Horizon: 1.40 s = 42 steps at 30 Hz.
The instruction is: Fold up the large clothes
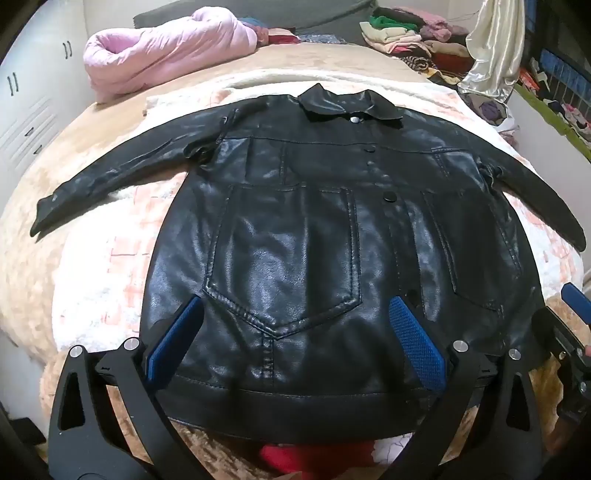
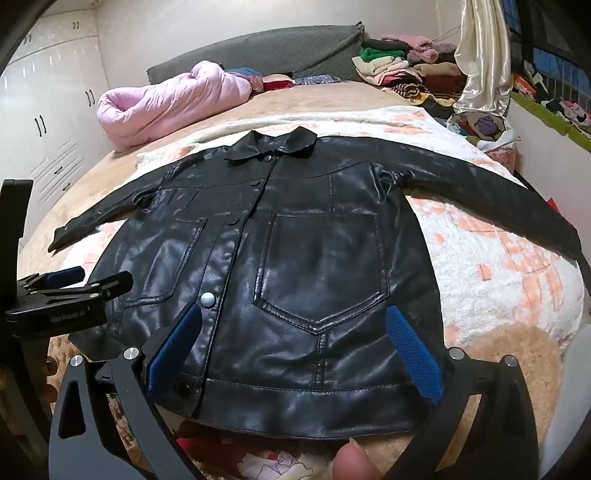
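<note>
- Shiny black leather jacket [image 1: 295, 236] is lying flat and face up on the fluffy white-and-pink blanket [image 1: 110, 258] on the bed, both sleeves stretched out sideways, collar at the far end.
- Left gripper [image 1: 295, 332] hangs over the hem, jaws spread wide, holding nothing.
- Right gripper [image 2: 295, 339] is the same deal: wide apart, empty, over the hem.
- Rolled-up pink quilt [image 1: 162, 48] sits way back.

jacket [image 1: 295, 229] flat on blanket [image 1: 96, 258], sleeves spread; quilt [image 1: 166, 48] behind, perhaps folded clothes [image 1: 399, 29] beside
</note>
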Tool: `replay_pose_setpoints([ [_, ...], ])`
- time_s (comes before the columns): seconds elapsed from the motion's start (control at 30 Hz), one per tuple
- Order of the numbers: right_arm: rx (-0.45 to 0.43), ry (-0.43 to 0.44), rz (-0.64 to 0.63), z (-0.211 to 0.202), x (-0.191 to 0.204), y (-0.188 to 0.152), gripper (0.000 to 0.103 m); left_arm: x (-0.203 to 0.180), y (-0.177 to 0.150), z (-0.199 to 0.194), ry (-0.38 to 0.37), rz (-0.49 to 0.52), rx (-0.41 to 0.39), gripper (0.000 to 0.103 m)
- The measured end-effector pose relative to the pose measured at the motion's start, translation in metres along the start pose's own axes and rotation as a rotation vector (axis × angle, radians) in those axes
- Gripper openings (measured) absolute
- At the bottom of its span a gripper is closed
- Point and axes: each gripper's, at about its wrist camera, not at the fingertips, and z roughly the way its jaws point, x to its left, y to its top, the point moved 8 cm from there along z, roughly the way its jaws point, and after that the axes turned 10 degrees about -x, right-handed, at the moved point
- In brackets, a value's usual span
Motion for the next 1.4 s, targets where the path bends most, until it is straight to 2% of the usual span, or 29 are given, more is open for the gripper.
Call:
replay_pose_setpoints([
  [1.4,-0.014,-0.005,-0.02,-0.005,0.0058,0.0022,0.099,-0.0034,0.0076,-0.0074,-0.048,-0.011,-0.007,0.094],
])
